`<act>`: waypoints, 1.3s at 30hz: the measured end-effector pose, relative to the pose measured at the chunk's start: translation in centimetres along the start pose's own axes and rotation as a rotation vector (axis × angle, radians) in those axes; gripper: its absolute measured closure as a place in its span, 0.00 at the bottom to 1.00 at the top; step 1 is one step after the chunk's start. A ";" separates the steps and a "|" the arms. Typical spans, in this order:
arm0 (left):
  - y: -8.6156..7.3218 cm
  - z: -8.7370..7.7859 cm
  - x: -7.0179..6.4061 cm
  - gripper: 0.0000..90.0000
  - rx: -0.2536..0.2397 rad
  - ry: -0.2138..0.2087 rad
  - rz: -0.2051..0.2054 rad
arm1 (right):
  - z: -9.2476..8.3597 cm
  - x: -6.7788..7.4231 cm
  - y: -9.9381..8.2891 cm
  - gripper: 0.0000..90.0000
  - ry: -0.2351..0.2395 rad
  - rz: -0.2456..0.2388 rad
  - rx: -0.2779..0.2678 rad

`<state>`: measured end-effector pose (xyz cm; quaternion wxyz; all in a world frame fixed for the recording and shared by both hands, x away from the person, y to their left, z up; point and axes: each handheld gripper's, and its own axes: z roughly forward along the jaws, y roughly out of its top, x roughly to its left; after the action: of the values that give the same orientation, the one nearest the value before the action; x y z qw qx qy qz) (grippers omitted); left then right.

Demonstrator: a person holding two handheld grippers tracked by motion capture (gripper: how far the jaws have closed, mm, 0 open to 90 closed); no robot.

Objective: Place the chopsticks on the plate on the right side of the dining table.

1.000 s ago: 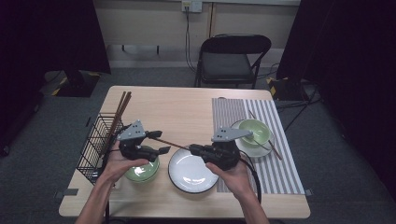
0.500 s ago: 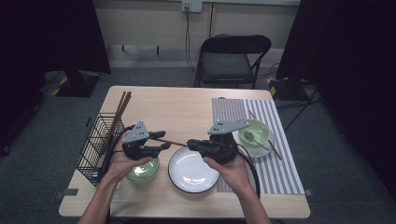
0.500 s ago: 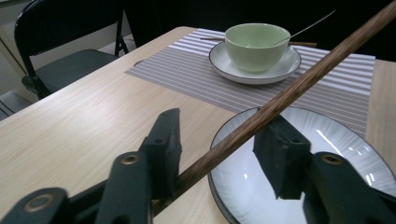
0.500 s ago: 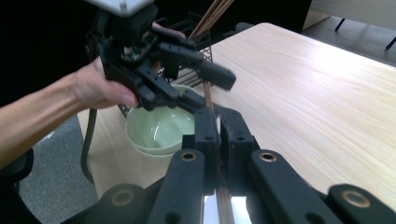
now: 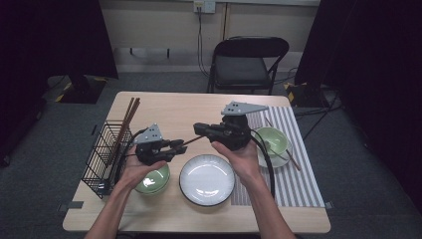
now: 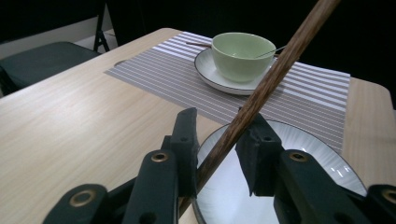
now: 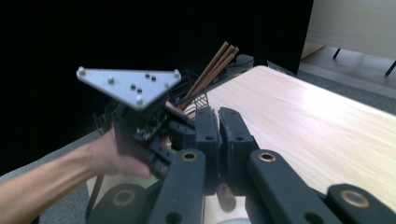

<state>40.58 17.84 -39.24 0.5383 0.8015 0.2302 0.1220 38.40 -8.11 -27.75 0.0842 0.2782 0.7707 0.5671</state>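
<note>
Fingers of the right gripper (image 5: 199, 130) are clenching one end of a brown chopstick (image 5: 188, 142), pads pressed tight on it. We are seeing the stick slanting from there toward the left gripper (image 5: 178, 147). In the left gripper view the chopstick (image 6: 261, 91) is passing between the left gripper's (image 6: 215, 149) pads; those jaws have just been closing, a gap is showing on one side, and we cannot tell whether the other pad is touching the wood. Both grippers are hovering above the table (image 5: 169, 107), over its middle. A white plate (image 5: 207, 179) is lying near the front edge, just beside a green bowl (image 5: 154, 180). A second green bowl on a saucer (image 5: 271, 142) is sitting on the striped mat (image 5: 293, 179) along the right edge. A wire basket (image 5: 102, 157) with more chopsticks (image 5: 128, 119) is standing at the left edge.
</note>
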 end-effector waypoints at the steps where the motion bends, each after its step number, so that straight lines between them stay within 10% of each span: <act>1: 0.0 0.0 0.0 0.78 0.003 -0.005 -0.006 | 0.1 0.0 0.2 0.97 0.002 -0.003 -0.002; 25: 0.6 -0.8 -4.0 0.94 -0.067 -0.164 -0.042 | 1.3 -0.8 3.8 0.85 0.004 -0.037 -0.086; 39: 0.7 -1.4 -3.5 0.94 -0.125 -0.176 -0.107 | 1.1 0.5 2.3 0.70 0.011 -0.041 -0.120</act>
<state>37.13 16.99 -37.88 0.6111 0.7605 0.2163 0.0364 39.24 -6.53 -25.95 0.1082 0.2534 0.7413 0.6120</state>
